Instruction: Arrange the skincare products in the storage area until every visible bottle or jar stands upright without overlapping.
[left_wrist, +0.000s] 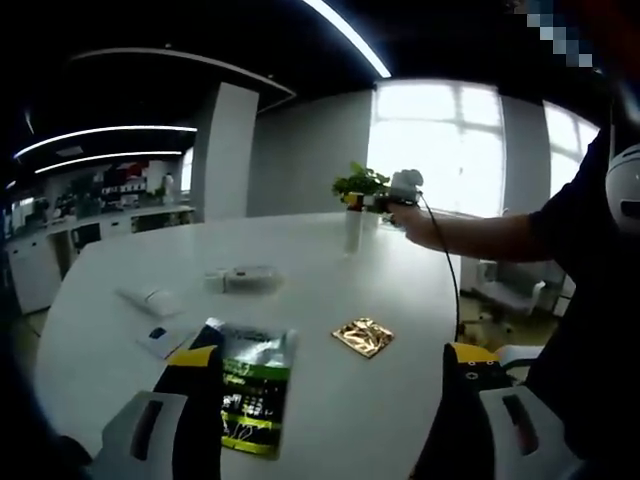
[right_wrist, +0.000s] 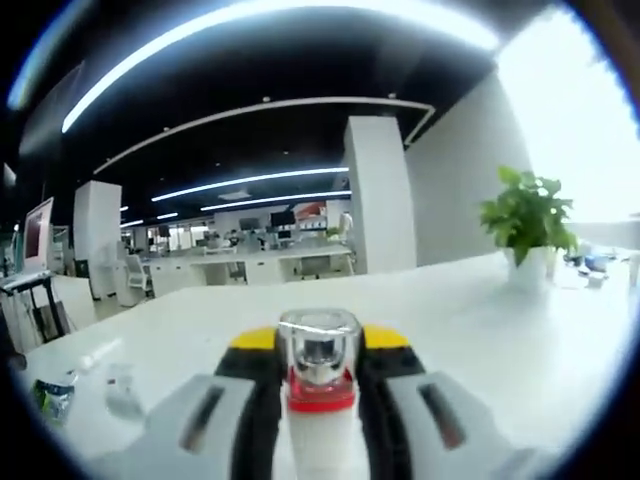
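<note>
My left tongs (left_wrist: 325, 400) stand wide, with nothing between the jaws, low over the white counter (left_wrist: 300, 260). Just past the left jaw, at about 7 o'clock in the left gripper view, lies a flat green and silver packet (left_wrist: 250, 385). A small gold foil square (left_wrist: 363, 337) lies at about 5 o'clock, apart from the packet. Farther off, near 10 o'clock, sit a pale flat box (left_wrist: 148, 299) and a clear lidded tray (left_wrist: 242, 277).

Across the counter at 1 o'clock my right hand (left_wrist: 410, 214) holds the right tongs out beside a potted plant (left_wrist: 360, 185).

In the right gripper view my right tongs (right_wrist: 320, 400) are closed on a white bottle (right_wrist: 318, 385) with a red band and a clear cap, held upright between the jaws above the counter. The potted plant stands at 3 o'clock, well apart from the bottle. At 8 o'clock some small clear things lie on the counter, too blurred to name.
</note>
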